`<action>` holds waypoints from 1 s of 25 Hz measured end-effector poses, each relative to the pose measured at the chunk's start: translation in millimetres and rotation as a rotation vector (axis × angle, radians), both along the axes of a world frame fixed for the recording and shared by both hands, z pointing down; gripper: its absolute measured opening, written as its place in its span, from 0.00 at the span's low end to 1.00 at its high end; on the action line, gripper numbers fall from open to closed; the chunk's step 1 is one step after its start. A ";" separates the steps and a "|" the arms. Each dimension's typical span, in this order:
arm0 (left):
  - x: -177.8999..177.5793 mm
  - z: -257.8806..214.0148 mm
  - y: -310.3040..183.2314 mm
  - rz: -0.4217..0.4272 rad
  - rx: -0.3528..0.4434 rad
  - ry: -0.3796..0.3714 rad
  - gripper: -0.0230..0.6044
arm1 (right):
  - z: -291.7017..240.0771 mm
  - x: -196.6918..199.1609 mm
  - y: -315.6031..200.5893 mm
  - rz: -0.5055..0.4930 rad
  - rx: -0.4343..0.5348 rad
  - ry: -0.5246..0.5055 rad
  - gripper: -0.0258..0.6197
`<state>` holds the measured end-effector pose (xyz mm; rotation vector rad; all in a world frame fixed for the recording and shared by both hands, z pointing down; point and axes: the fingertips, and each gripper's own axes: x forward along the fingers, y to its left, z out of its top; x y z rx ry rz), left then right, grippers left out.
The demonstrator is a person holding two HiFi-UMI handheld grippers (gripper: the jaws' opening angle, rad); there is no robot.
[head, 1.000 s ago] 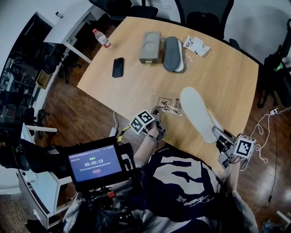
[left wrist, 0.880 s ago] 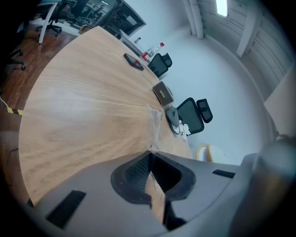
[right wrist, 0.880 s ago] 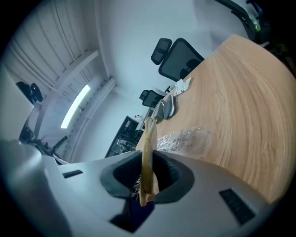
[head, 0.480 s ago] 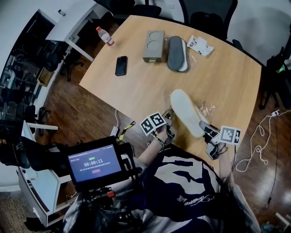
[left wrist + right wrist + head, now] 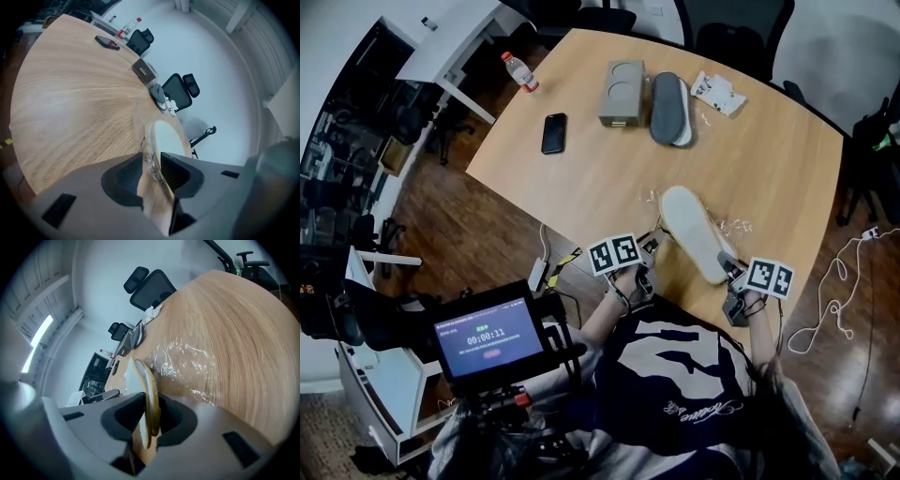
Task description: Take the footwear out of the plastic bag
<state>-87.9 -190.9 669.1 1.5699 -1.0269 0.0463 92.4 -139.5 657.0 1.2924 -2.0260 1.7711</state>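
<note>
A white slipper (image 5: 694, 232) lies sole-up near the table's front edge, with its heel in my right gripper (image 5: 729, 274). In the right gripper view the jaws are shut on the slipper's thin edge (image 5: 146, 394). The clear plastic bag (image 5: 729, 225) lies crumpled beside the slipper and spreads over the wood (image 5: 187, 361). My left gripper (image 5: 648, 251) sits at the slipper's left side. Its jaws are opening, and a strip of the clear bag (image 5: 151, 159) hangs loose between them; the pads stand apart from it. The slipper's white sole (image 5: 165, 137) shows just beyond those jaws.
At the far side of the table (image 5: 581, 178) lie a grey slipper (image 5: 668, 108), a grey box (image 5: 622, 92), a black phone (image 5: 553, 133), a water bottle (image 5: 518, 70) and a white packet (image 5: 717, 92). Office chairs stand behind. A timer screen (image 5: 487, 336) sits near my body.
My right gripper drew the white slipper left and back, out of the bag, which now lies to its right. The left gripper's jaws have come apart from the plastic.
</note>
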 end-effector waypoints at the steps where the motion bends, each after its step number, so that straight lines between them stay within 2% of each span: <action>1: -1.2 -1.9 3.8 0.014 0.003 -0.009 0.21 | 3.2 1.7 -0.2 0.004 -0.001 0.010 0.15; 4: -16.3 -10.2 16.6 -0.002 0.008 -0.004 0.21 | 5.9 0.1 1.9 0.010 0.004 0.024 0.16; 8: -30.4 -21.6 26.3 -0.058 0.007 0.074 0.21 | -1.2 -4.8 7.8 -0.011 0.035 0.036 0.20; 11: -35.2 -26.7 27.8 -0.051 0.029 0.073 0.21 | -1.8 -4.8 16.5 -0.052 0.046 0.108 0.36; 13: -42.7 -32.1 32.9 -0.029 0.050 0.048 0.21 | -4.8 -3.9 26.7 -0.062 0.047 0.185 0.37; 17: -54.3 -39.6 41.0 0.018 0.099 -0.017 0.21 | -10.9 15.8 37.8 -0.036 0.066 0.422 0.37; 19: -56.6 -44.1 43.8 0.031 0.130 -0.031 0.21 | -14.5 24.0 40.4 -0.022 0.090 0.493 0.38; 21: -55.2 -51.3 47.1 0.041 0.167 -0.025 0.21 | -21.0 28.1 43.5 0.013 0.112 0.496 0.38; 25: -43.2 -70.3 59.5 0.082 0.232 -0.008 0.21 | -38.9 24.3 53.4 0.074 0.144 0.407 0.37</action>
